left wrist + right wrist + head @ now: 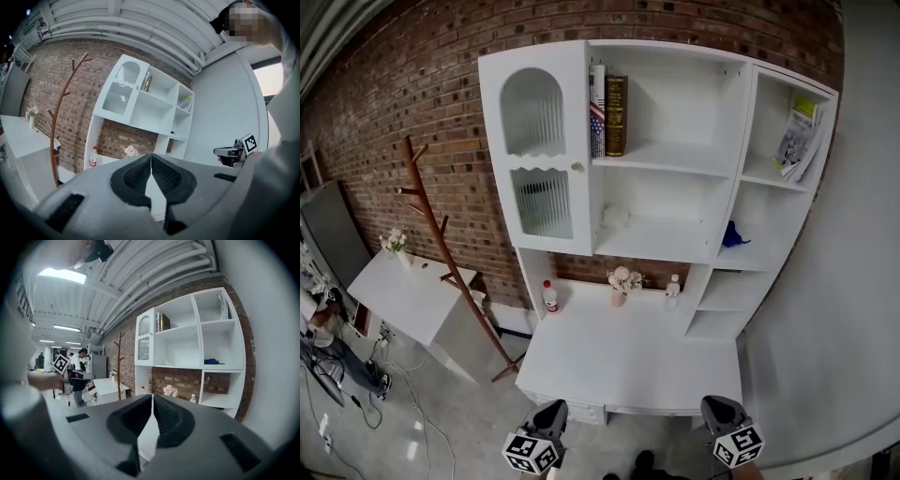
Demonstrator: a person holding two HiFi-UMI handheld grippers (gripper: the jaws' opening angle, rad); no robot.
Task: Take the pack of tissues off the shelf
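From the left gripper (551, 409) and right gripper (718, 405), both closed on nothing before the desk's (628, 361) front edge, up and ahead to the pack of tissues (616, 217) at the middle shelf's (675, 240) left end, likely nearer the left.

Left gripper (551, 409) and right gripper (719, 407), bottom of head view: dark grey housings, each with a white marker cube (532, 452) printed with black squares. Gripper views: matte grey bodies, black jaws, ribbed pads (138, 175), dark rectangular slots. White sleeve (281, 159) at right edge of left gripper view.
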